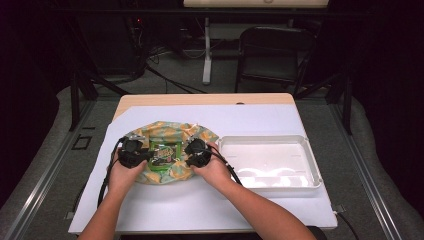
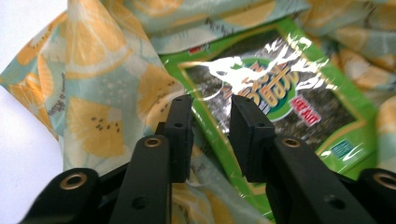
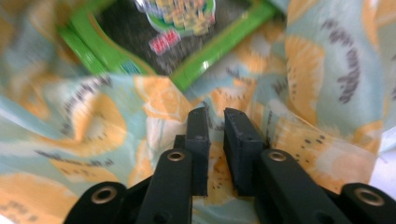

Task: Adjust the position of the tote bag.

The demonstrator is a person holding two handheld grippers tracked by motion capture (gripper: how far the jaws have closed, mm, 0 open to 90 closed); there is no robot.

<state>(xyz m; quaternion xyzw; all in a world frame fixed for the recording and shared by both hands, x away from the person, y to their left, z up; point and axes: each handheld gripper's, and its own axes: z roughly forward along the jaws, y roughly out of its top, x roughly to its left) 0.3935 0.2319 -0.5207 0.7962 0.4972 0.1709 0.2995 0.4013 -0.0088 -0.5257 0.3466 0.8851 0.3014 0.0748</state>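
High view first: we've got a fruit-print cloth (image 1: 170,150) spread on the white table cover (image 1: 165,205), with a green snack packet (image 1: 164,152) lying in the middle of it. Just to the right of the cloth sits a white tray (image 1: 315,170), not touching any gripper. The left gripper (image 1: 134,152) is at the cloth's left edge and the right gripper (image 1: 197,152) at its right edge, with the packet between them.

In the left gripper view, we see the left gripper (image 2: 211,109) with its jaws partly apart, a clear gap between them. They sit right over the left edge of the shiny packet (image 2: 275,98), where it meets the cloth (image 2: 98,107). Nothing looks pinched; the pads aren't pressing on anything.

In the right gripper view, which is a bit blurry, the right gripper (image 3: 215,122) has its jaws much closer together, just a narrow slot. A fold of cloth (image 3: 116,116) lies right under and around them, and the packet (image 3: 140,46) is farther off. We honestly can't tell if fabric is caught in that slot.
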